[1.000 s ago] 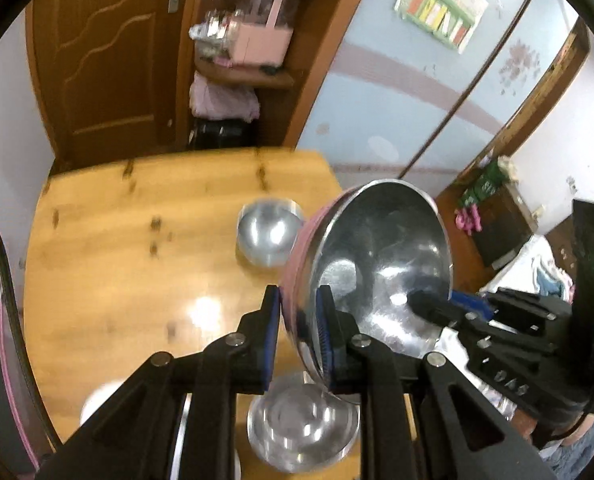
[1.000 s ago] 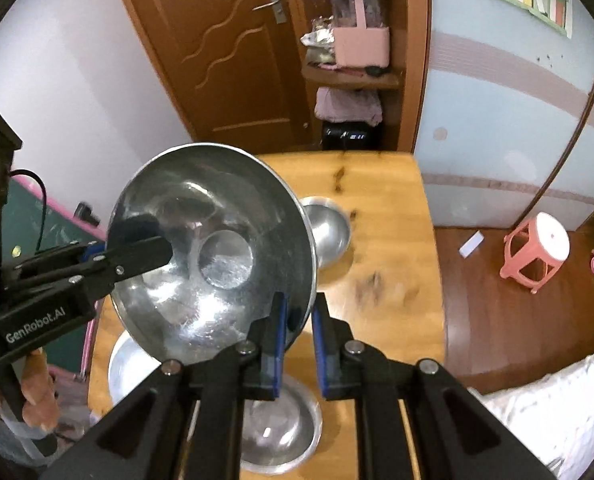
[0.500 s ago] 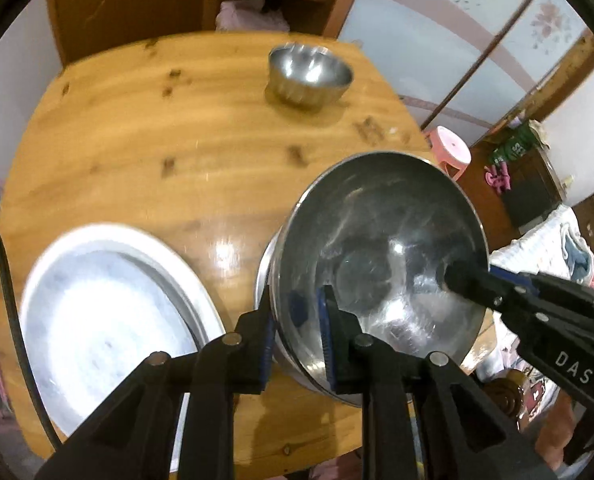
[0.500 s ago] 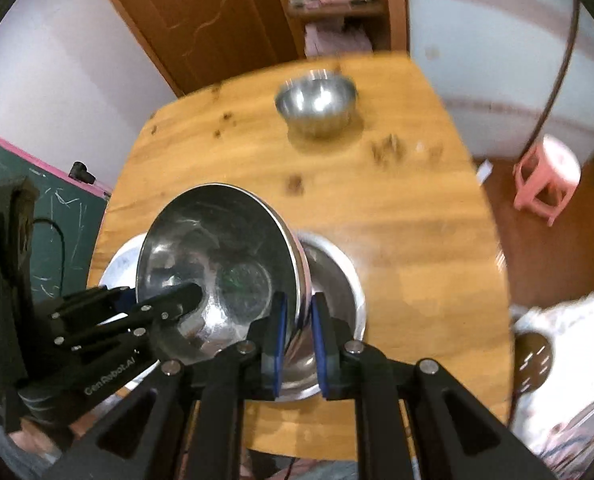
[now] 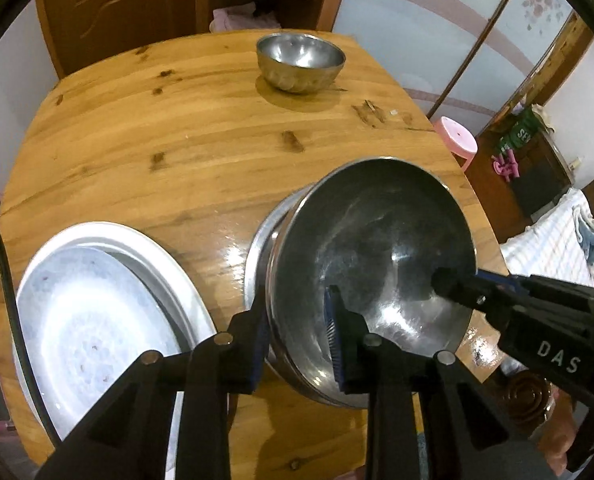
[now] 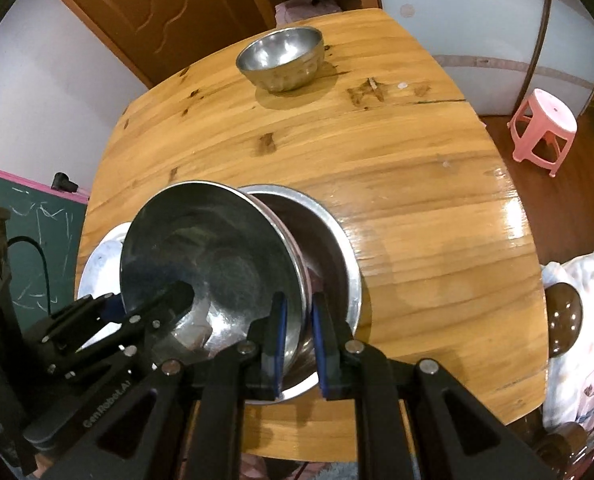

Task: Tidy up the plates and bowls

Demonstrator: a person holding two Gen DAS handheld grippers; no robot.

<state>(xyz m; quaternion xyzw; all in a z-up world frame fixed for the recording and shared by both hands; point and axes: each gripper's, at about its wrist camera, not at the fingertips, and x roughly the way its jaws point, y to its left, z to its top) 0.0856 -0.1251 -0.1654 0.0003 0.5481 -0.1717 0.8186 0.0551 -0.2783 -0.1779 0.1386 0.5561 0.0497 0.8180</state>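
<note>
My left tool (image 5: pixel 297 340) is opening around the slick, stiff steel bowl (image 5: pixel 377 248); my right tool (image 6: pixel 299 340) pinches its thin rim.

Warm indoor light, bright glare on the glossy table (image 5: pixel 233 240), black fisheye vignetting at curved edges.

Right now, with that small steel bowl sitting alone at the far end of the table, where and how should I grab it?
Take the small steel bowl by its rim, one finger inside and one outside the wall. It stands upright and open on the wooden table, with bare wood all round, so coming down from above onto the near rim looks easiest. Its rounded, shiny sides would probably slip in a side pinch.
</note>
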